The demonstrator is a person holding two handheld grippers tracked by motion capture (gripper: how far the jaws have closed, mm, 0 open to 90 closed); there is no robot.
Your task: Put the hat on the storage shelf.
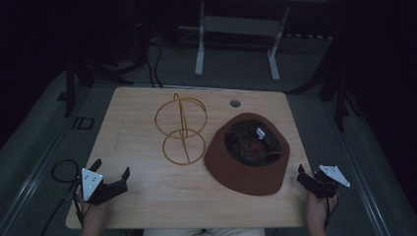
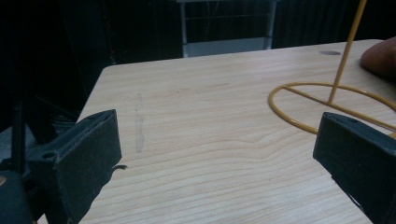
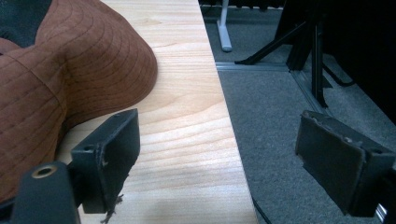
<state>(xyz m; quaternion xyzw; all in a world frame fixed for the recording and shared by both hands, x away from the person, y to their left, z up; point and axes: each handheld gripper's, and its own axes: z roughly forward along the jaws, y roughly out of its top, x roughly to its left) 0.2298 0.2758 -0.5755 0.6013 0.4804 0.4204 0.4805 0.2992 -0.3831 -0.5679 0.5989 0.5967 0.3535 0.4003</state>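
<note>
Both grippers (image 1: 110,173) (image 1: 306,175) apart, empty.

A table (image 1: 147,196) stands in the middle of the floor (image 1: 44,137). On it, left of centre, stands a wire stand (image 1: 181,129), its ring base resting flat on the tabletop. Just to its right lies a hat (image 1: 248,153), upside down with its opening facing up, its brim close to the stand's base. A small round hole (image 1: 235,103) sits in the tabletop behind the hat, near the far edge. The left gripper (image 1: 110,178) is at the near left corner of the table, and the right gripper (image 1: 309,179) at the near right edge, just beside the hat's brim. Beyond the table, a frame with two legs (image 1: 236,44) stands on the floor.
</note>
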